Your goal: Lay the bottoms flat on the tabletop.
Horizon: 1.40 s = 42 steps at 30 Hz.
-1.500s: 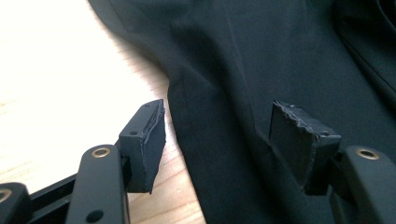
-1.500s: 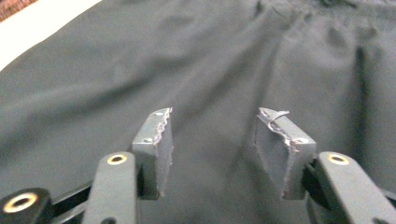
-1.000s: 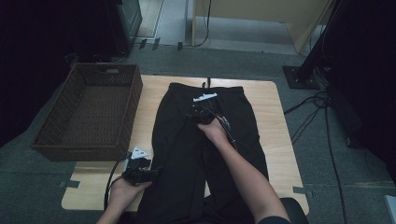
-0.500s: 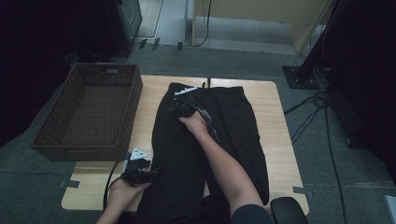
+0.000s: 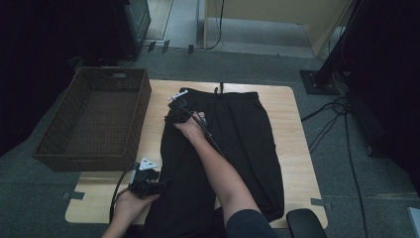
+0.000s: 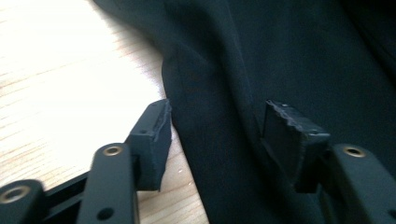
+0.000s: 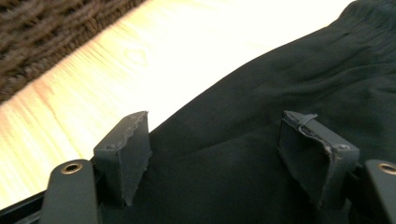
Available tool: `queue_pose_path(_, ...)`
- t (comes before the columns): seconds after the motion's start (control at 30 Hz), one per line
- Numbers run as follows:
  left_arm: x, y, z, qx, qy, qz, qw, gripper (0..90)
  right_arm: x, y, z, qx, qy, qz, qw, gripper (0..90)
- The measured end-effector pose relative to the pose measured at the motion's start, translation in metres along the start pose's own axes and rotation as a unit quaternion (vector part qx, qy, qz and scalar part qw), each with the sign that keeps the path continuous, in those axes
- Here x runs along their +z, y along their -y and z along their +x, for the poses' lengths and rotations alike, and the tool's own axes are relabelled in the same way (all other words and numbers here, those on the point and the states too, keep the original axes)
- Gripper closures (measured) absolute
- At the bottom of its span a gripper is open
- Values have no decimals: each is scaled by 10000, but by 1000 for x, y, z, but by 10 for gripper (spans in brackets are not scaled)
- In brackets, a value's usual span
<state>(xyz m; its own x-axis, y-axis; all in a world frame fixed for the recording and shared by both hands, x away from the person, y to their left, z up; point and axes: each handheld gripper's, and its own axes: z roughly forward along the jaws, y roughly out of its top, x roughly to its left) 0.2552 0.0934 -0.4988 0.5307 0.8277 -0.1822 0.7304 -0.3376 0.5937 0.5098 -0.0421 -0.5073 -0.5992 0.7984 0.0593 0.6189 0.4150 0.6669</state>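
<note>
High view showed black shorts (image 5: 233, 148) spread on the wooden table (image 5: 292, 124). Nearest, the left gripper (image 5: 157, 187), jaws apart and just closing, straddled their left hem. Farther, the right gripper (image 5: 174, 108), jaws widening, spanned the left waistband edge beside the wicker basket (image 5: 94, 119).

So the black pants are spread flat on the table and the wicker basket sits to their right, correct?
Not quite. The black pants are spread flat on the table, but the wicker basket sits to their left, off the table's left edge. The high view shows it.
</note>
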Motion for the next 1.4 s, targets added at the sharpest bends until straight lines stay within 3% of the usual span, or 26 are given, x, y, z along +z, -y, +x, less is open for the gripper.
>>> queue_pose_path(0.13, 1, 1, -3, 133, 4, -32, 9999, 551, 5, 0, 6, 127, 170, -134, 9997, 258)
queue_pose_path(0.2, 1, 1, -4, 200, -25, -15, 9998, 647, 6, 0, 11, -32, 344, -129, 9993, 282)
queue_pose_path(0.27, 2, 1, -5, 230, 9, -3, 9997, 718, 7, 1, 12, 31, 395, -209, 9990, 326)
queue_pose_path(0.37, 2, 2, -5, 268, 15, 60, 9996, 851, 7, 2, 16, 83, 468, -357, 9982, 461)
queue_pose_path(0.47, -2, 2, -4, 271, -82, 149, 9995, 885, 7, 1, 22, 21, 467, -410, 9981, 599)
queue_pose_path(0.6, -10, 5, 5, 68, -207, 175, 9996, 892, 11, -3, 31, -66, 477, -436, 9979, 759)
queue_pose_path(0.7, -16, 6, 10, -82, -246, 118, 9996, 894, 15, -7, 38, -33, 283, -414, 9987, 836)
queue_pose_path(0.87, -23, 5, 11, -209, -108, -123, 9996, 894, 21, -18, 55, 241, -290, -304, 9988, 847)
queue_pose_path(0.97, -27, 3, 10, -253, 6, -359, 9990, 894, 15, -21, 59, 64, -261, -454, 9986, 851)
queue_pose_path(1.1, -34, -7, 5, -419, 322, -727, 9960, 894, -6, -28, 47, 162, -414, -677, 9967, 851)
queue_pose_path(1.23, -34, -24, -10, -108, 394, -807, 9959, 895, -31, -35, 27, 185, -368, -893, 9952, 851)
queue_pose_path(1.3, -31, -33, -20, -46, 500, -817, 9954, 895, -40, -33, 11, 193, -264, -878, 9956, 851)
queue_pose_path(1.4, -26, -48, -40, 231, 610, -867, 9941, 895, -56, -25, -14, 459, -293, -928, 9942, 851)
